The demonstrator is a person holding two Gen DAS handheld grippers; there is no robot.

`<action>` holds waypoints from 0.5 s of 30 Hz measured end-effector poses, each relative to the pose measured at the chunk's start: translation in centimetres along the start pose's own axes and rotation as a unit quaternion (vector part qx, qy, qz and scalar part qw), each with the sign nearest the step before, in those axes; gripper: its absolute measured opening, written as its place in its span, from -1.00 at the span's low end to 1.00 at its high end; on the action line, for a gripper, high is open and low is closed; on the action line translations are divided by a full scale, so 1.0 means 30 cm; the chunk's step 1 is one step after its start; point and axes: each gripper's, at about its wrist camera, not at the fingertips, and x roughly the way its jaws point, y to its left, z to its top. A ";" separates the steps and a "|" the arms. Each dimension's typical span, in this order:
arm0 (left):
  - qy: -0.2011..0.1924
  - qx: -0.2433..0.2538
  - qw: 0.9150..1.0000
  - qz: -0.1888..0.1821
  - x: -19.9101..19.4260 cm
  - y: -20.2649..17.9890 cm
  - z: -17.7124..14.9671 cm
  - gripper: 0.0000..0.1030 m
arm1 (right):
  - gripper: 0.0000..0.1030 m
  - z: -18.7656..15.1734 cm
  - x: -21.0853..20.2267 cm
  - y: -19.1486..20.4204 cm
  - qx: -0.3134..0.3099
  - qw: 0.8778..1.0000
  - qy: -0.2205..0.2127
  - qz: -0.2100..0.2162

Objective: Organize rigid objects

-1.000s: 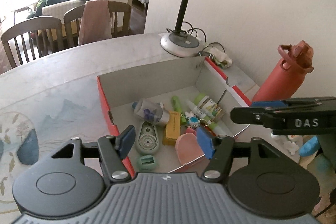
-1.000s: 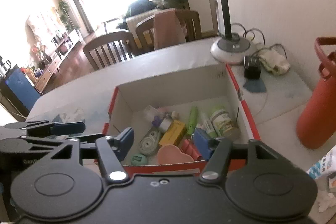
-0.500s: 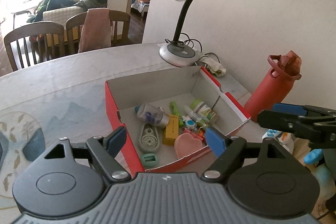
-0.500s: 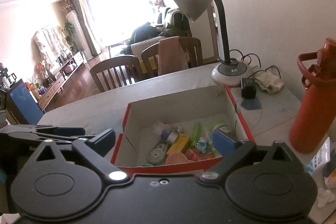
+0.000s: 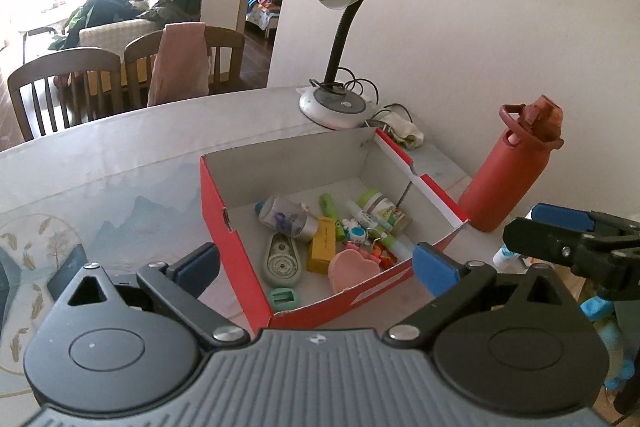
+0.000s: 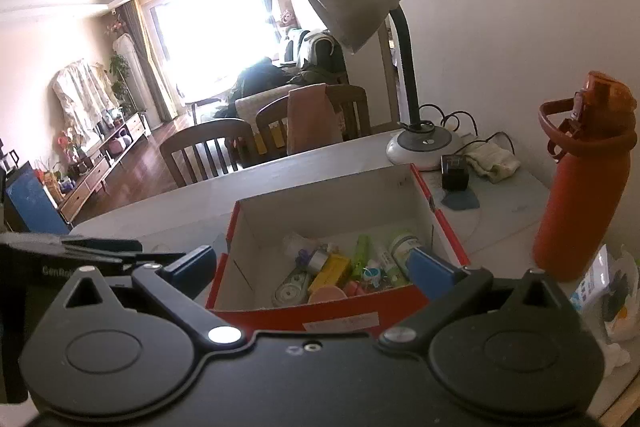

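Left tool and right tool both newly spread wide, empty, before the red box of small items

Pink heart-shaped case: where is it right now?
In the left wrist view the pink heart-shaped case lies inside the red box, near its front wall, right of the yellow box.

A cardboard box sits mid-frame on the table. In it lie a tape dispenser, a heart-shaped case to its right and a small bottle behind them. A desk lamp stands behind the box — upper centre. A water bottle stands right of the box. Chairs stand beyond the table — upper left.
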 end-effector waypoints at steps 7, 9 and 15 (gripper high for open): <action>-0.016 0.023 1.000 0.010 -0.023 -0.033 -0.001 1.00 | 0.99 -0.018 -0.017 0.011 -0.007 1.000 -0.006 -0.011; -0.018 0.029 0.999 0.007 -0.027 -0.043 0.000 1.00 | 0.99 -0.022 -0.021 0.012 -0.007 1.000 -0.007 -0.012; -0.016 0.050 0.999 0.006 -0.022 -0.075 -0.006 1.00 | 0.99 -0.025 -0.024 0.017 -0.007 1.000 -0.007 -0.012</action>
